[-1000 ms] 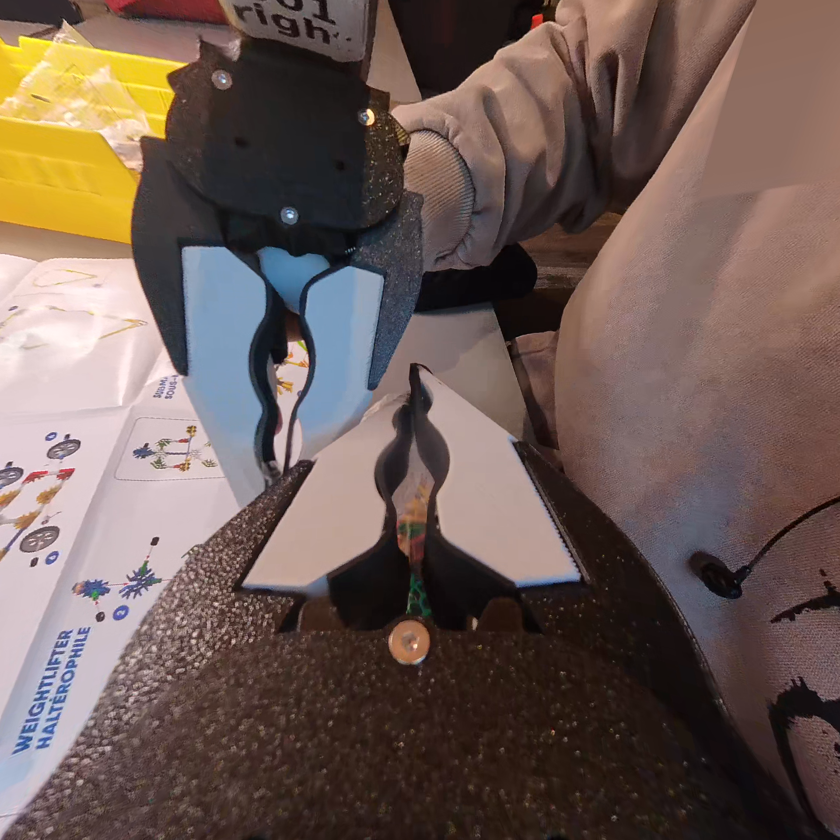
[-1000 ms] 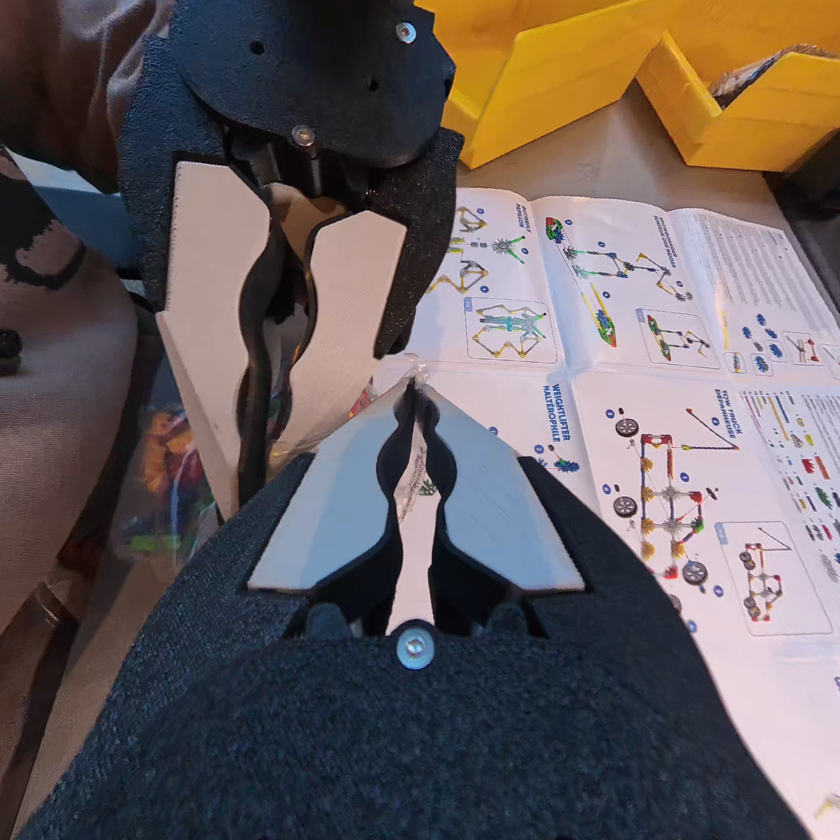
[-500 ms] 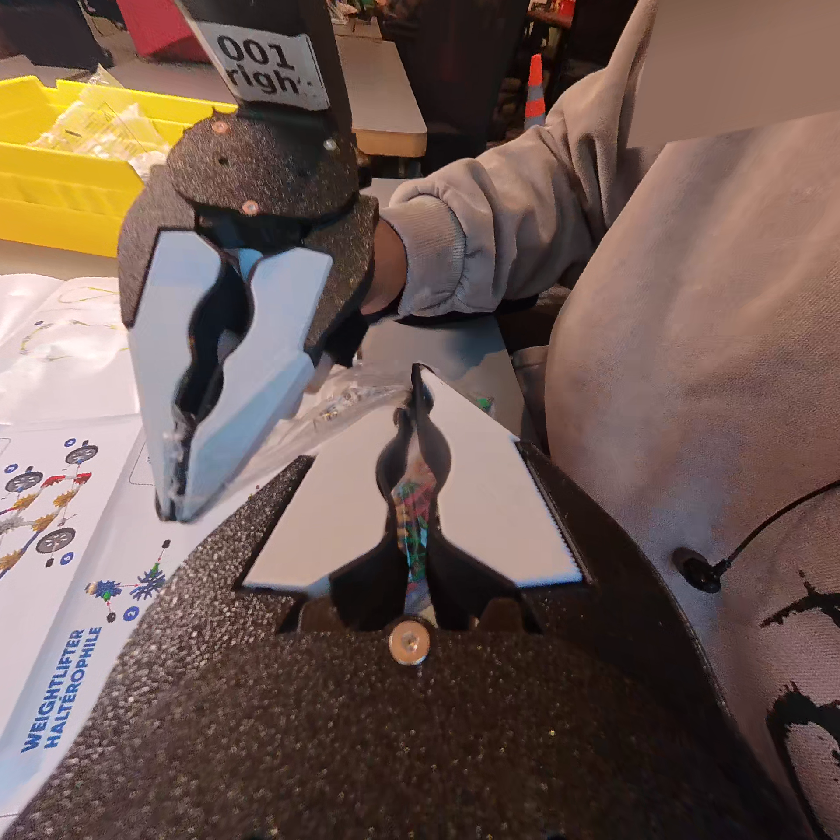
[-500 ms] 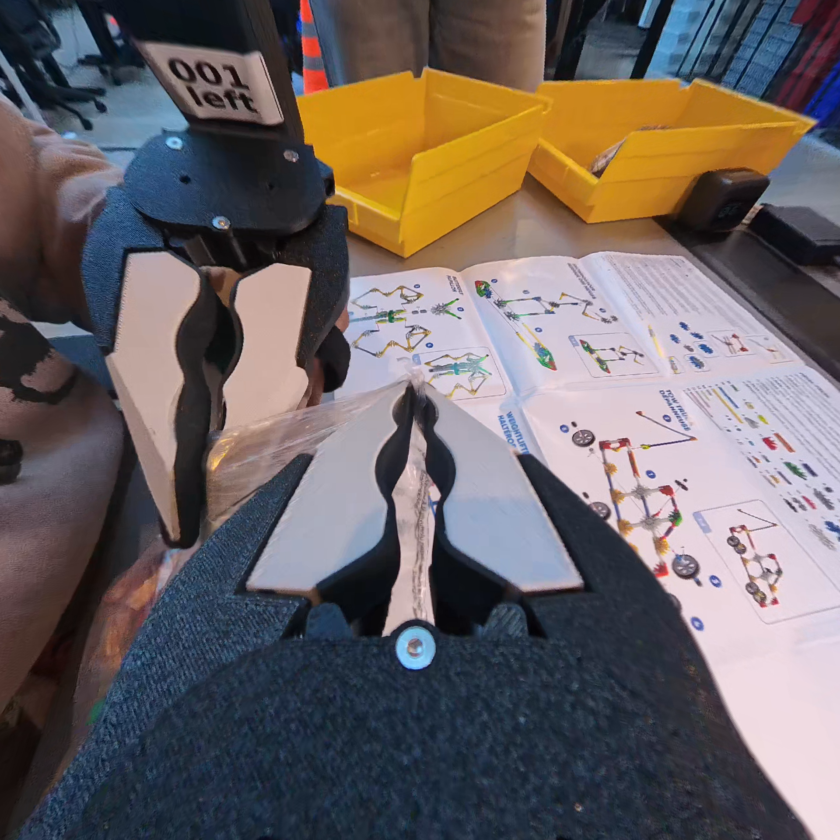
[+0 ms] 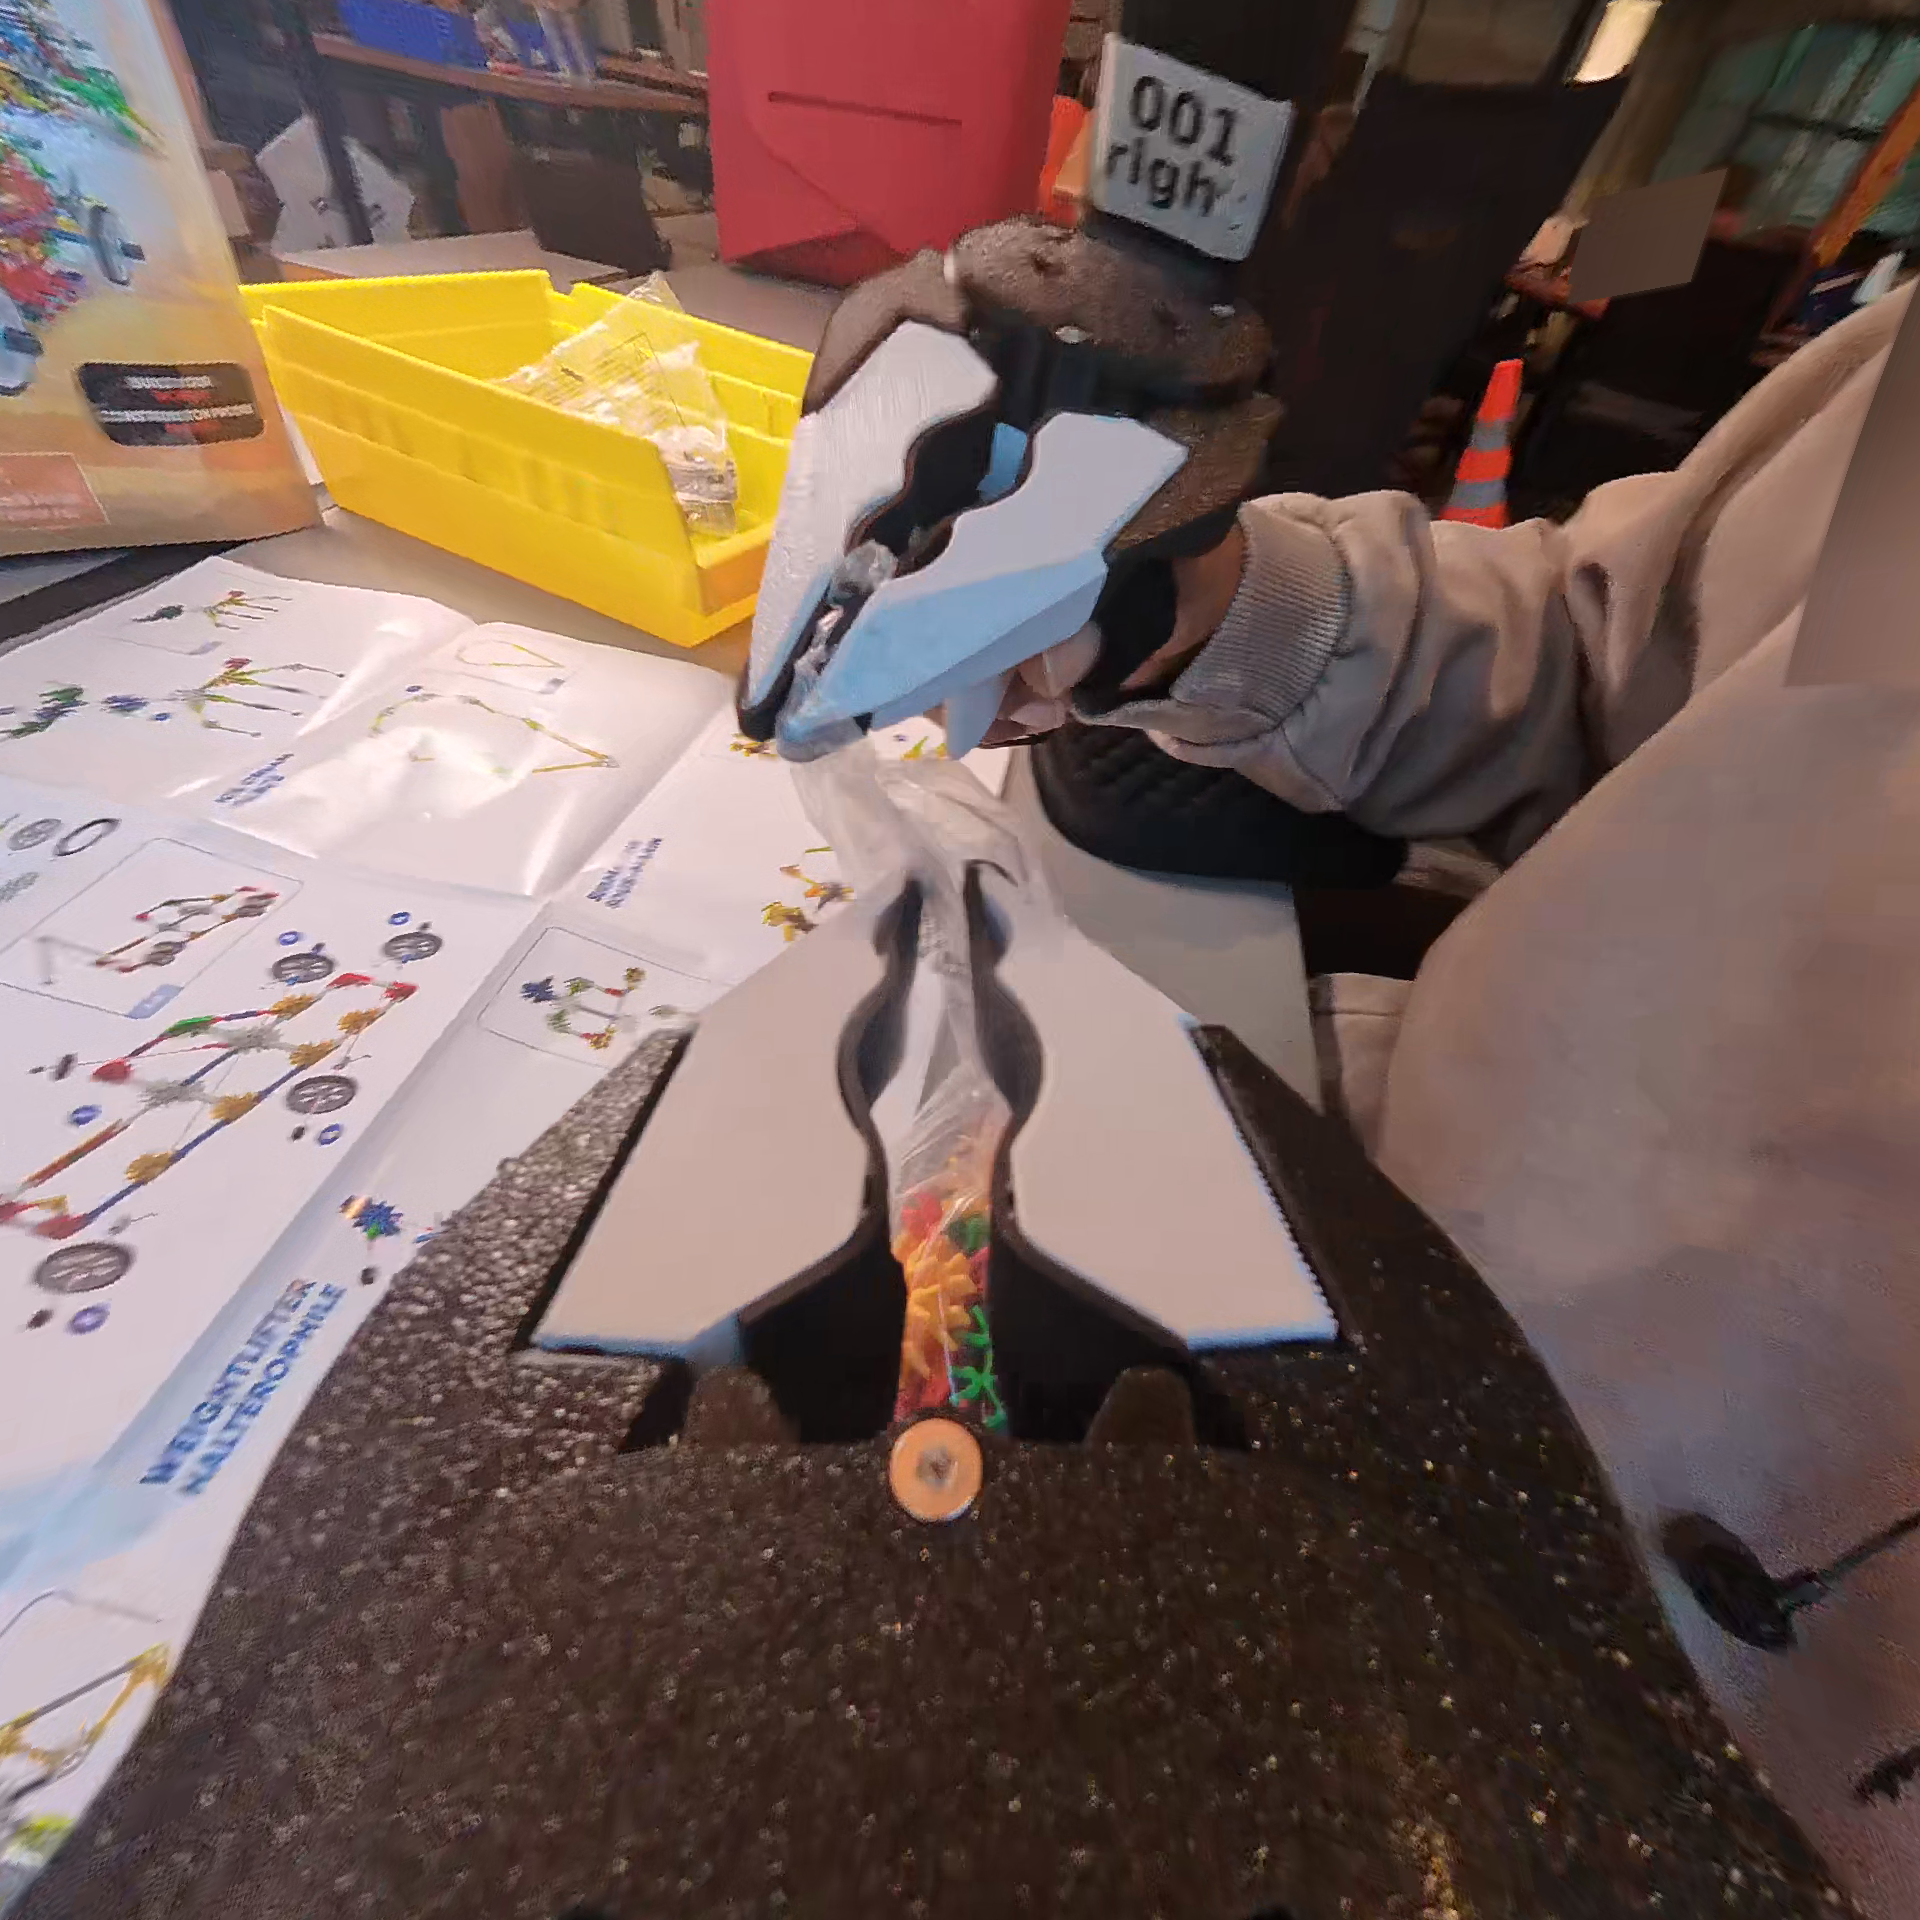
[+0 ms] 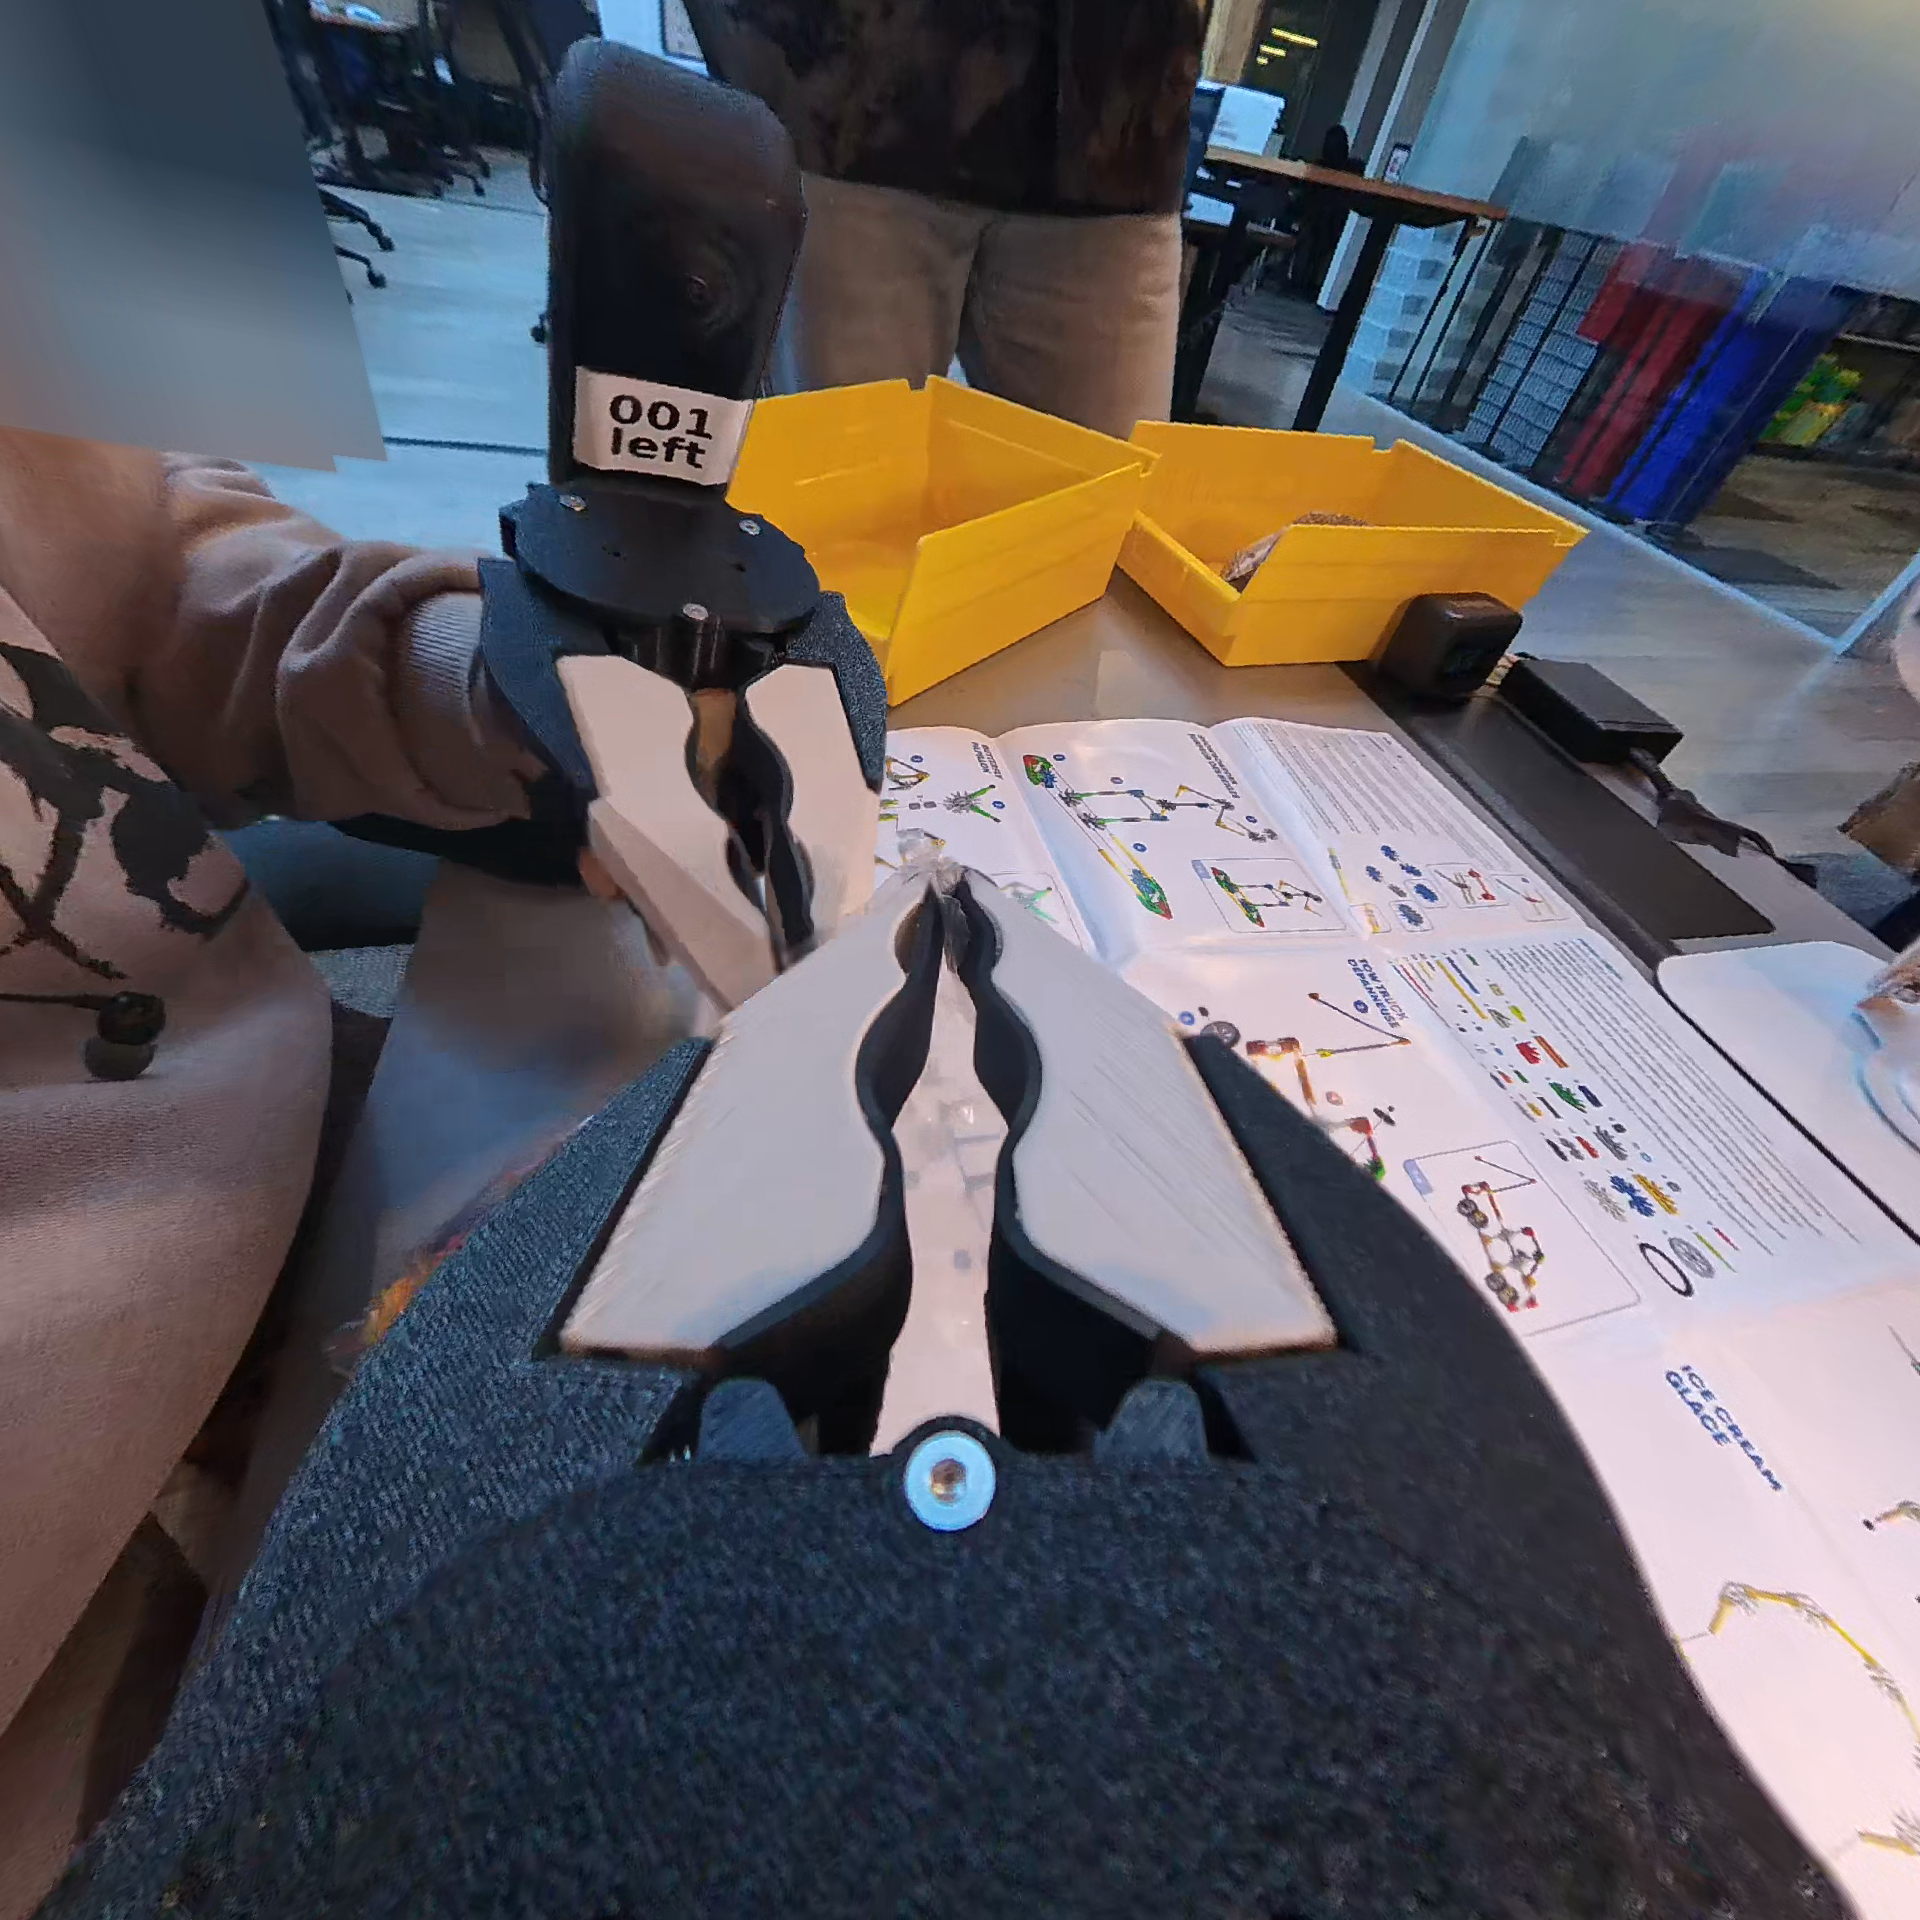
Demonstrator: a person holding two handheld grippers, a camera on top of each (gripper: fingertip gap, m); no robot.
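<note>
A clear plastic bag of small colourful toy pieces (image 5: pixel 943 1273) hangs between both grippers, above the table's near edge. My left gripper (image 5: pixel 940 896) is shut on one part of the bag's top. The pieces show between its fingers. My right gripper (image 5: pixel 792 719) faces it a little farther off and is shut on the bag's other side, so the film (image 5: pixel 902 821) stretches between the two. In the right wrist view my right gripper (image 6: pixel 945 900) pinches clear film (image 6: pixel 948 1195). The left gripper (image 6: pixel 774 940) is close on its left. The bag's lower part (image 6: pixel 410 1283) is mostly hidden.
An unfolded instruction sheet (image 5: pixel 312 935) (image 6: pixel 1455 987) covers the table. Yellow bins (image 5: pixel 499 447) (image 6: pixel 966 520) (image 6: pixel 1340 540) stand at the back, one holding clear bags. A toy box (image 5: pixel 114 260) stands at the far left. Black devices (image 6: pixel 1455 644), a white tray (image 6: pixel 1787 1049) and a standing person (image 6: pixel 987 208) are beyond. Some 5 cm of space lies between my two pairs of fingers.
Both grippers have lifted and tilted up from pointing down at the table. They have drawn apart, and the bag's film is now pulled taut between them.
</note>
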